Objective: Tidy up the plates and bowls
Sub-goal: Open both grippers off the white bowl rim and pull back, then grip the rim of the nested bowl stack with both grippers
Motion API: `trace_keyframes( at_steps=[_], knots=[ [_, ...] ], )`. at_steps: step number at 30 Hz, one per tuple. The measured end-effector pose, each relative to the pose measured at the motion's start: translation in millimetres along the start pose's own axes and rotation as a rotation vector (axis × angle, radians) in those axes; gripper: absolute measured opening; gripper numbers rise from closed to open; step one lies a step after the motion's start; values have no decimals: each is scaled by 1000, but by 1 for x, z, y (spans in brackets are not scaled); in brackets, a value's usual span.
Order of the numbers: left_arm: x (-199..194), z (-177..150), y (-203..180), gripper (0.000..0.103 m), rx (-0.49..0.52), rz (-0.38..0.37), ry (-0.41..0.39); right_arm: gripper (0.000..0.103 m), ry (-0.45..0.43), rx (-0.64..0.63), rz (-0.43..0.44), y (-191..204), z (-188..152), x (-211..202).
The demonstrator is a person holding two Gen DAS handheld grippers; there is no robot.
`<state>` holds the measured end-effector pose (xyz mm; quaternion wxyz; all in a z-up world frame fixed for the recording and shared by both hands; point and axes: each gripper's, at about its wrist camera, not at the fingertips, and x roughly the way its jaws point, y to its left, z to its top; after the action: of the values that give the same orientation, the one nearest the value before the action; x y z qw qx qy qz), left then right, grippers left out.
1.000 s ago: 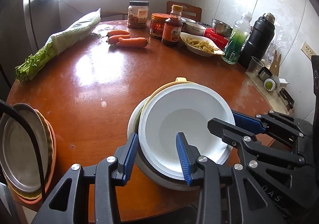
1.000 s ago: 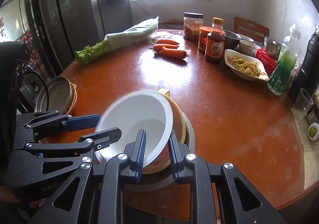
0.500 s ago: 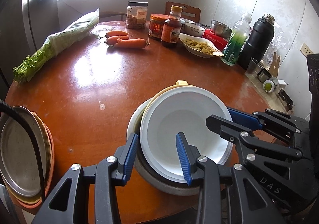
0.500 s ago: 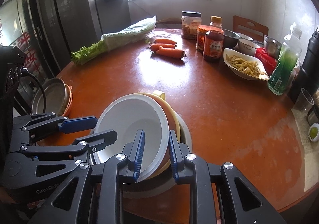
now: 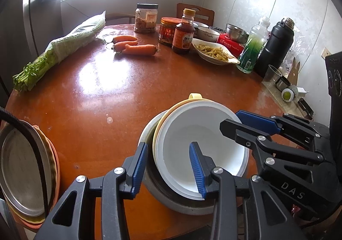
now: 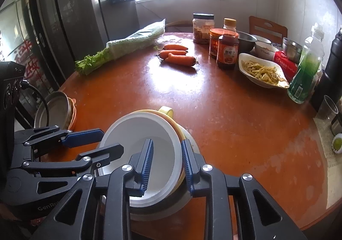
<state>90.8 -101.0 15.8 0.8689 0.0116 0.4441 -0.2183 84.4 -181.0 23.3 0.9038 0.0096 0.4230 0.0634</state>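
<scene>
A white bowl sits nested in a yellow handled bowl, which sits in a grey bowl at the near edge of the round table. My left gripper is open, its jaws straddling the near left rim of the stack. My right gripper is open, its jaws straddling the near right rim of the white bowl and yellow bowl. A stack of plates topped by a metal one lies at the table's left edge, and it also shows in the right wrist view.
Celery in a bag, carrots, jars and a sauce bottle, a dish of food, a green bottle and a black flask stand along the far side of the orange table.
The white bowl has come down from a tilt and settled into the yellow bowl. My right gripper's jaws have opened around its rim. My left gripper stays open.
</scene>
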Motion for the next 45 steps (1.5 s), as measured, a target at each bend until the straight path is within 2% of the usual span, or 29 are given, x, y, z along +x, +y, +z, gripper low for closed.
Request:
trace_keyframes(
  at_steps=[6,12,20,32,39,45],
  knots=[
    [-5,3,2,44,-2,0,-12,36,-14,13,6,-2,6,-4],
    [-10,5,1,48,-1,-4,-23,38,-28,37,14,-7,10,-9],
    [-19,8,-1,54,4,5,-45,50,-52,59,17,-11,12,-22],
    [-37,9,3,62,-7,19,-93,58,-84,74,12,-16,12,-40],
    [-36,7,-1,66,0,27,-82,59,-84,76,10,-17,9,-45],
    [-29,5,-6,70,9,49,-65,65,-71,80,0,-20,3,-43]
  ],
)
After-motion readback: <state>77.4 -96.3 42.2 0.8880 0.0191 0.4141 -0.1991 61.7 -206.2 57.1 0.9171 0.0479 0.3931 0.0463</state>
